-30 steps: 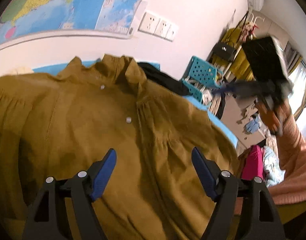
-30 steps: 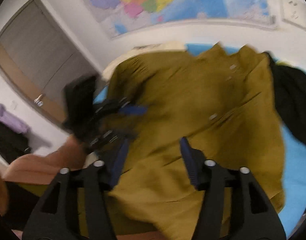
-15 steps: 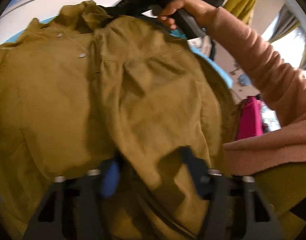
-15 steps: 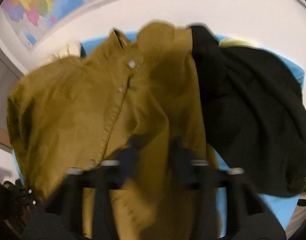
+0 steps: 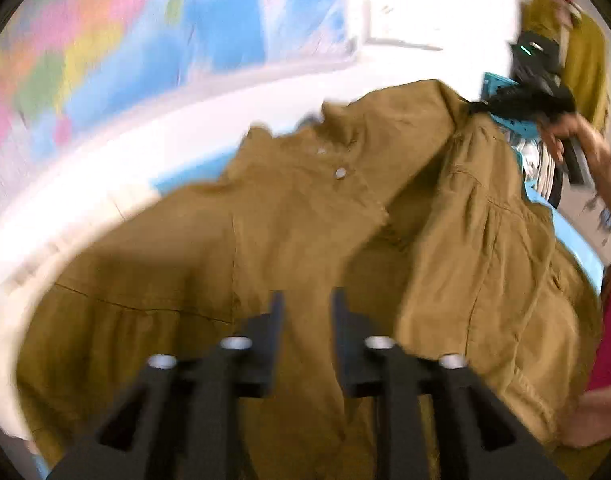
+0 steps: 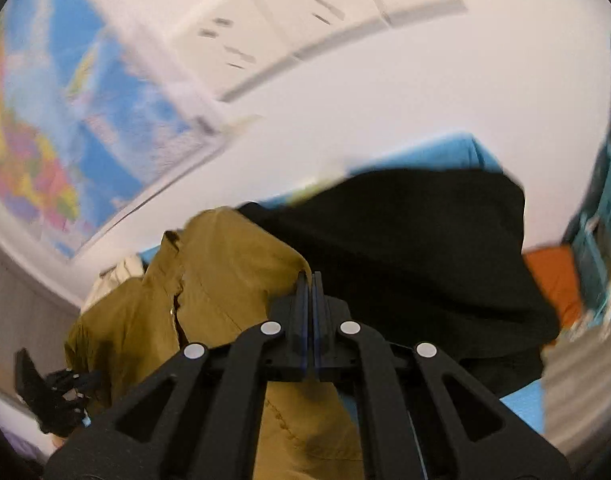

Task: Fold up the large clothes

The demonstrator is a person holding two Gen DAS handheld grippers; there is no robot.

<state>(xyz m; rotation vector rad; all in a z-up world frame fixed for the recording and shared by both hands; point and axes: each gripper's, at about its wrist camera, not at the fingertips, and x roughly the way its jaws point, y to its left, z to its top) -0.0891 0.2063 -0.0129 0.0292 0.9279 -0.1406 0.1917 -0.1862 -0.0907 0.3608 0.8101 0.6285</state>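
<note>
A mustard-brown shirt with snap buttons lies on a blue surface; its right side is lifted and folds over toward the middle. My left gripper is nearly shut with the shirt's lower part between its jaws, which stand a little apart. My right gripper is shut on the shirt's shoulder and holds it up; it also shows at the top right of the left wrist view. The left gripper also shows at the lower left of the right wrist view.
A black garment lies beside the shirt on the blue surface. A world map hangs on the white wall behind. A teal basket and an orange item stand at the right.
Both grippers closed on the shirt and lifted it. The right gripper raised the shoulder; the right side now hangs over the middle. Both cameras tilted up toward the wall.
</note>
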